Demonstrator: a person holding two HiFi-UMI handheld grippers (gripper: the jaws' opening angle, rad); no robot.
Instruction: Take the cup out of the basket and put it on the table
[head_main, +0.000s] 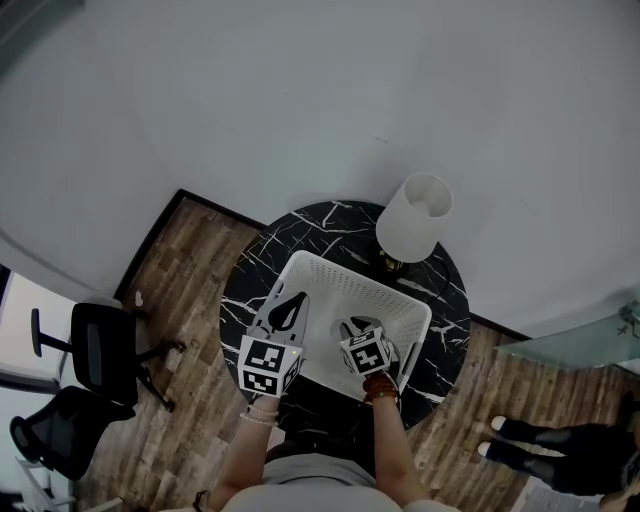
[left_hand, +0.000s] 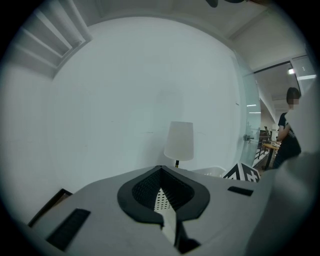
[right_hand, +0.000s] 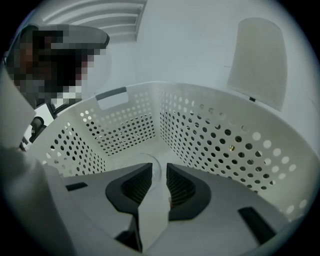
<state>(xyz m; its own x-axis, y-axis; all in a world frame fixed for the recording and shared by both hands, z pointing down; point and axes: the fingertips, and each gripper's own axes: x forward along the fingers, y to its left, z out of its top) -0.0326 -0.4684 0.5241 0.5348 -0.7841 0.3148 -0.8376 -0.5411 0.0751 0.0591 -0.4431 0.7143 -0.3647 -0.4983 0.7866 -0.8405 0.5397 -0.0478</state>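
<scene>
White perforated basket (right_hand: 225, 140) all around right gripper (right_hand: 159, 166); jaws narrowed to a slit, apparently pinching clear cup (right_hand: 153, 158) rim between them. Left gripper (left_hand: 160, 169) closed, empty. Grasp step; next, lift straight up, then set onto table (head_main: 255, 262) beside basket.

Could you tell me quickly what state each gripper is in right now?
Left gripper: closed, holding nothing.
Right gripper: closed on the cup, inside the basket.

White perforated basket (head_main: 362, 284) stands on the round black marble table (head_main: 300, 230); 1 clear cup (right_hand: 155, 162), only faintly visible, sits low inside the basket, its thin wall between the jaws of the right gripper (right_hand: 159, 172).
</scene>
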